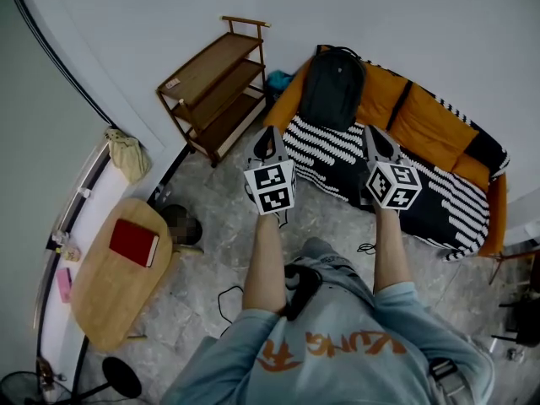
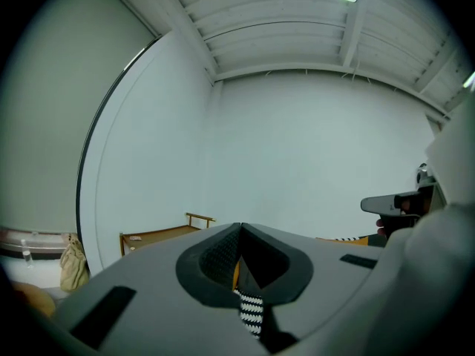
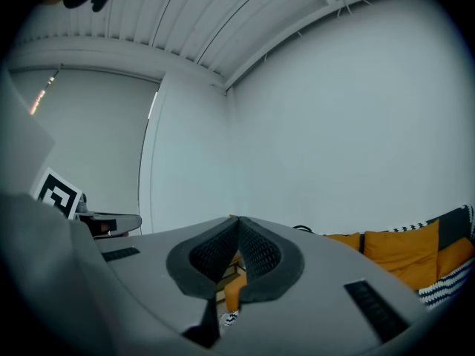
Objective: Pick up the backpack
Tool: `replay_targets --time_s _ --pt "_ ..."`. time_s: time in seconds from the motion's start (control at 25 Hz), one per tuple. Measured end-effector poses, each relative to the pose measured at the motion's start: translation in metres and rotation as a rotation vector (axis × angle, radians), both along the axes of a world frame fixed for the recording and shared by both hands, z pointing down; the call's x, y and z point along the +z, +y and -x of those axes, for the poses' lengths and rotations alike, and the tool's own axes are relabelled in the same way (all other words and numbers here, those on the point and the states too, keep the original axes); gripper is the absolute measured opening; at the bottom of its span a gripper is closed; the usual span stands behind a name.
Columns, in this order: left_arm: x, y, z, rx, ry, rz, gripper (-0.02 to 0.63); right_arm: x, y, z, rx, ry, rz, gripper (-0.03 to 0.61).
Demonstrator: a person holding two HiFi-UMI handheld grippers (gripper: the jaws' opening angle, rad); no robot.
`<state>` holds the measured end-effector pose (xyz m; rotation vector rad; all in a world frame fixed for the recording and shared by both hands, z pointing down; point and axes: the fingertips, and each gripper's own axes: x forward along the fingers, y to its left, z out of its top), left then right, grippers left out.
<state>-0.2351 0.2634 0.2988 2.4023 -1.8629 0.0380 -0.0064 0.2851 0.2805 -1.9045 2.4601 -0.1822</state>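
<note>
A dark backpack (image 1: 332, 88) stands upright against the orange back cushions at the left end of the sofa (image 1: 439, 133), on its black-and-white striped seat. In the head view my left gripper (image 1: 268, 135) and right gripper (image 1: 375, 135) are held side by side in front of the sofa, either side of the backpack and short of it. Both point level toward the wall. In each gripper view the jaws meet with nothing between them: left gripper (image 2: 239, 228), right gripper (image 3: 237, 222). The backpack's top handle just shows past the right gripper's body.
A wooden three-tier shelf (image 1: 218, 83) stands left of the sofa. A round wooden table (image 1: 118, 285) with a red book (image 1: 133, 242) is at the lower left. Cables lie on the stone floor (image 1: 224, 302) near the person's feet.
</note>
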Motion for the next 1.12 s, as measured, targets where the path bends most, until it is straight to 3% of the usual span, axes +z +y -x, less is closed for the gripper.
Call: replay_targets --time_s 0.32,0.48,0.64,1.12 --pt "0.003 -0.003 0.017 -0.036 0.011 -0.002 0.02 -0.002 -0.002 0.005 -0.018 -0.01 -0.005 -0.003" --pt "-0.002 -0.008 0.027 -0.095 0.008 -0.021 0.02 -0.003 -0.012 0.006 -0.02 0.003 0.0 -0.003" --pt "0.001 -0.015 0.026 -0.064 0.004 -0.021 0.02 -0.001 -0.022 0.008 -0.027 0.004 0.002 -0.003" --pt "0.037 -0.072 0.031 -0.093 -0.003 0.053 0.02 0.038 -0.093 0.005 -0.047 -0.044 0.079 -0.003"
